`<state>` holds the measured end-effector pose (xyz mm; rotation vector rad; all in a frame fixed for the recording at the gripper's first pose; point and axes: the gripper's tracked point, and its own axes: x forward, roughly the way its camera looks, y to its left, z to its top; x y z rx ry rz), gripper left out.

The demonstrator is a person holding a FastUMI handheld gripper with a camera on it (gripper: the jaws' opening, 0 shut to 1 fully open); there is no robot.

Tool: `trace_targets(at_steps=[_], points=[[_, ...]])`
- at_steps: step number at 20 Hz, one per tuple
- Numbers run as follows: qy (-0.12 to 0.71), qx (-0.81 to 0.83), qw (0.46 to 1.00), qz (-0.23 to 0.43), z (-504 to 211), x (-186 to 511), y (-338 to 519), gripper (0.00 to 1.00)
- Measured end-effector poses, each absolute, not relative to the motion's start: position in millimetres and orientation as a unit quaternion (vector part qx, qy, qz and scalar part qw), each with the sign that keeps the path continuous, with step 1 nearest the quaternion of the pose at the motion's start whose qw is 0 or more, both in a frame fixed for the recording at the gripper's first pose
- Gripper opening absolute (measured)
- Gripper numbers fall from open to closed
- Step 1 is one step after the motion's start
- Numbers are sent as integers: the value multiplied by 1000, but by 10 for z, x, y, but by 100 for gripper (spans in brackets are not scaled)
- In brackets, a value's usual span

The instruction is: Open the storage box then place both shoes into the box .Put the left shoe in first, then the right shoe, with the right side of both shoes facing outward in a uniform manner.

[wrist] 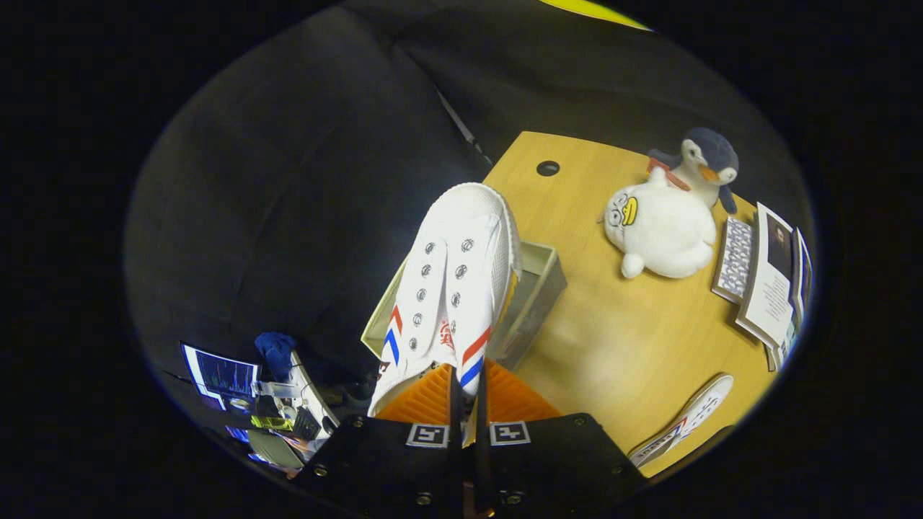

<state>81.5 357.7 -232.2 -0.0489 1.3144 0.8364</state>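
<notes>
White canvas shoe [451, 288] is pinched in your gripper [469, 393], fingers nearly closed on its side.
You hold it above the open storage box [537, 288] on the wooden table [613, 346]; the second shoe [685, 422] lies near, beside two plush toys [667, 223] and booklets [768, 277].
</notes>
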Motion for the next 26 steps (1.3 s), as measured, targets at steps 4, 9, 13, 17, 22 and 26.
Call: trace_targets(at_steps=[4, 9, 13, 17, 22, 26], points=[[597, -60, 704, 380, -2478, 833, 3872, 7], [616, -83, 694, 364, -2752, 837, 4066, 7], [625, -102, 686, 358, -2887, 800, 4251, 6], [626, -114, 686, 353, -2945, 821, 4367, 6], [634, -42, 676, 374, -2738, 770, 4596, 44], [607, -60, 699, 373, -2549, 951, 4408, 81]])
